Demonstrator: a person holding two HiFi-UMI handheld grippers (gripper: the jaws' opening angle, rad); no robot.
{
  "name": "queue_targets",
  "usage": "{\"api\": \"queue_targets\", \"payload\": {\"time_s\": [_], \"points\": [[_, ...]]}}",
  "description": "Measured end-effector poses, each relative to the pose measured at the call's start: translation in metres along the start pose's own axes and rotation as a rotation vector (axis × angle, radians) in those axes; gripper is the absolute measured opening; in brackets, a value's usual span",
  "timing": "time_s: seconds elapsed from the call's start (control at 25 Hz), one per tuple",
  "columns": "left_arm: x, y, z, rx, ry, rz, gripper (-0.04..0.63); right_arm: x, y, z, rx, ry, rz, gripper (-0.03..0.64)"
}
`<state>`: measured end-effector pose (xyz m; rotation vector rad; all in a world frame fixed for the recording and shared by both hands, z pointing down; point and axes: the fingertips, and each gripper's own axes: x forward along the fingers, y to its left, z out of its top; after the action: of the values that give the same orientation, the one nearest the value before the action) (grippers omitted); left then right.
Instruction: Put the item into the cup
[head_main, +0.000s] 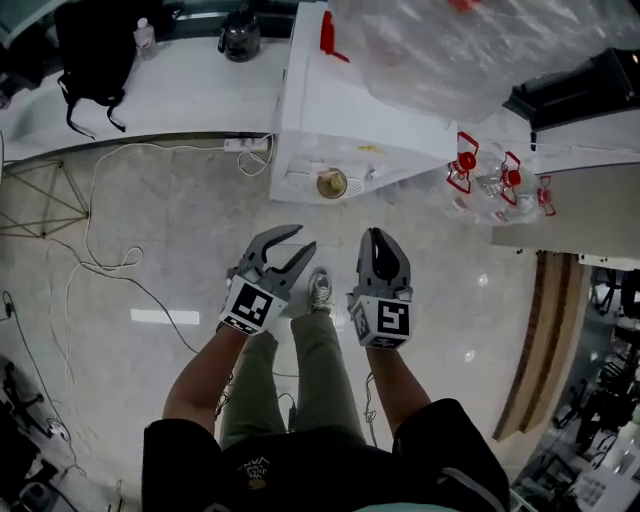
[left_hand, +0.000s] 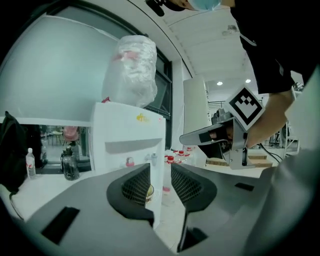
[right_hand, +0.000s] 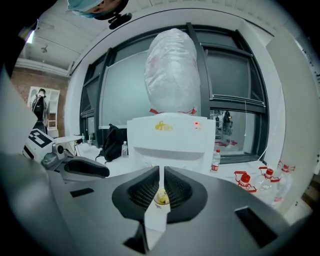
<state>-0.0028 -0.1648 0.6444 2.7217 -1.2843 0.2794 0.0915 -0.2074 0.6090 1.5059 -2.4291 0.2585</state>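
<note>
A small paper cup (head_main: 332, 183) stands on the drip tray of a white water dispenser (head_main: 340, 110), with something yellowish inside it. Both grippers hang over the floor in front of the dispenser, short of the cup. My left gripper (head_main: 303, 238) is open, with a clear gap and nothing between its jaws (left_hand: 160, 170). The right gripper (head_main: 378, 234) is shut to a thin slit with nothing in it (right_hand: 162, 172). In the right gripper view the cup (right_hand: 161, 196) shows through that slit. In the left gripper view the cup (left_hand: 148, 192) peeks out beside the left pad.
A plastic-wrapped water bottle (head_main: 470, 50) tops the dispenser. Red-capped bottles (head_main: 490, 180) lie on the floor at its right. A black backpack (head_main: 95, 50) and a dark jar (head_main: 240, 35) sit on the white ledge. Cables (head_main: 100, 260) trail left; a wooden board (head_main: 545, 340) lies right.
</note>
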Motion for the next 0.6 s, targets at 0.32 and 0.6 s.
{"api": "queue_targets", "payload": {"time_s": [0.32, 0.6], "points": [[-0.055, -0.023, 0.087, 0.03, -0.071, -0.012, 0.071, -0.076, 0.017, 0.045, 0.057, -0.015, -0.038, 0.048], [-0.101, -0.056, 0.151, 0.086, -0.109, -0.047, 0.032, -0.125, 0.032, 0.087, 0.076, -0.058, -0.04, 0.048]]}}
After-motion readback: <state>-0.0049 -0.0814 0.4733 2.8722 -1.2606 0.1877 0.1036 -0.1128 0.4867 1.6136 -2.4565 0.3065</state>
